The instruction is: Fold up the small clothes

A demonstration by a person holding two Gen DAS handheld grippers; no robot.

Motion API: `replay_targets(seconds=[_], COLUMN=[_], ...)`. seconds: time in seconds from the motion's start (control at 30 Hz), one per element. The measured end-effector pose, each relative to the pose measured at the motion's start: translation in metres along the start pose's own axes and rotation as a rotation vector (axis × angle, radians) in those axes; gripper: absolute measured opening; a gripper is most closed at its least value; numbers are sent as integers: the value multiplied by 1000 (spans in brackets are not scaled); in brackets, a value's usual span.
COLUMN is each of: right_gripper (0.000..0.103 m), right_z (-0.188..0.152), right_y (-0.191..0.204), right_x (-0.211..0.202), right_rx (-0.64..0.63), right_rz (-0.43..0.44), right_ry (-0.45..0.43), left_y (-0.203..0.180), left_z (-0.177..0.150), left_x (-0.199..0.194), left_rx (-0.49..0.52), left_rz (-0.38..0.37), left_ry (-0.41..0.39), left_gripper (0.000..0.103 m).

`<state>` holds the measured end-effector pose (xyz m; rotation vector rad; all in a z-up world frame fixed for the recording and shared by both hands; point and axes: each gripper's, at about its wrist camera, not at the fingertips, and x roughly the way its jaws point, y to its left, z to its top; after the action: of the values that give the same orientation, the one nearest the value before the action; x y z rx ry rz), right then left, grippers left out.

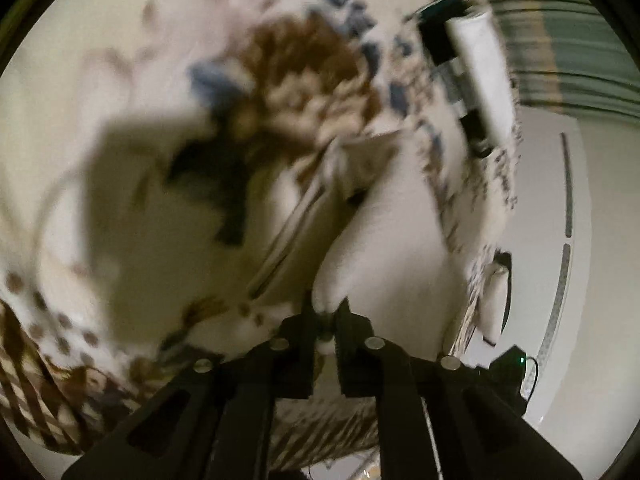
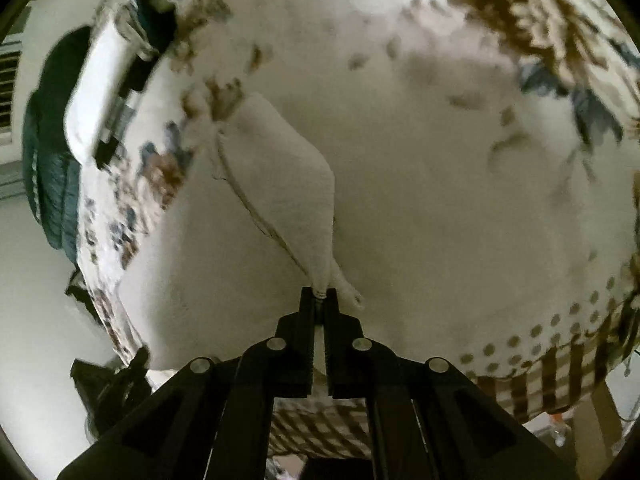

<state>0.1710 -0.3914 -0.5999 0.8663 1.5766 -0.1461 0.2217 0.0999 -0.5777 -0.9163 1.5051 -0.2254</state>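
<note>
A small white garment [image 2: 288,184] with a seamed edge is held up off the floral bedspread [image 2: 440,160]. My right gripper [image 2: 319,294] is shut on one corner of it and the cloth hangs away from the fingers. My left gripper [image 1: 329,312] is shut on another part of the white garment [image 1: 372,220], which stretches up and away from the jaws. The left wrist view is blurred by motion.
The bedspread [image 1: 120,60] has brown and blue flowers, dots and a checked border [image 2: 540,384]. A stack of dark and white folded items [image 2: 116,92] lies near the bed's edge; it also shows in the left wrist view [image 1: 472,64]. Pale floor [image 1: 580,280] lies beyond the bed.
</note>
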Motion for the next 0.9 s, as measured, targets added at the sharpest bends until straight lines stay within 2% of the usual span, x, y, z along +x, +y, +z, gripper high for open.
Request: replay_targets(seconds=[0.07, 0.13, 0.2, 0.3, 0.37, 0.53, 0.57, 0.6, 0.63, 0.67, 0.7, 0.73, 0.9], right_gripper=[24, 60, 67, 72, 72, 72, 72, 70, 55, 45, 30, 22, 16], right_z=[4, 6, 8, 20, 30, 41, 41, 41, 40, 39, 37, 35, 32], right_y=[-1, -6, -10, -15, -17, -13, -11, -8, -4, 0, 3, 6, 23], right_x=[6, 4, 0, 8, 28, 67, 70, 72, 72, 72, 73, 72, 48], right_rx=[4, 27, 34, 29, 26, 10, 15, 16, 12, 7, 7, 7, 25], right_rz=[-14, 41, 103, 192, 268, 349, 367, 375, 380, 382, 389, 388, 385], right_ry=[32, 34, 11, 12, 59, 120, 123, 123, 123, 128, 131, 123, 59], left_y=[4, 7, 11, 12, 9, -3, -7, -10, -17, -22, -28, -34, -55], left_z=[-3, -4, -1, 13, 24, 39, 39, 38, 36, 34, 32, 30, 28], left_x=[-3, -13, -23, -18, 0, 52, 55, 54, 52, 49, 44, 39, 16], left_rx=[-5, -11, -20, -16, 8, 60, 71, 81, 109, 128, 147, 163, 189], left_rz=[-11, -29, -81, -104, -97, -96, -85, -75, -75, -62, -45, -39, -47], left_ry=[6, -17, -60, -76, -55, 18, 4, -11, -23, -29, -51, -69, -92], left_gripper=[30, 59, 63, 64, 64, 63, 61, 52, 16, 15, 15, 13, 12])
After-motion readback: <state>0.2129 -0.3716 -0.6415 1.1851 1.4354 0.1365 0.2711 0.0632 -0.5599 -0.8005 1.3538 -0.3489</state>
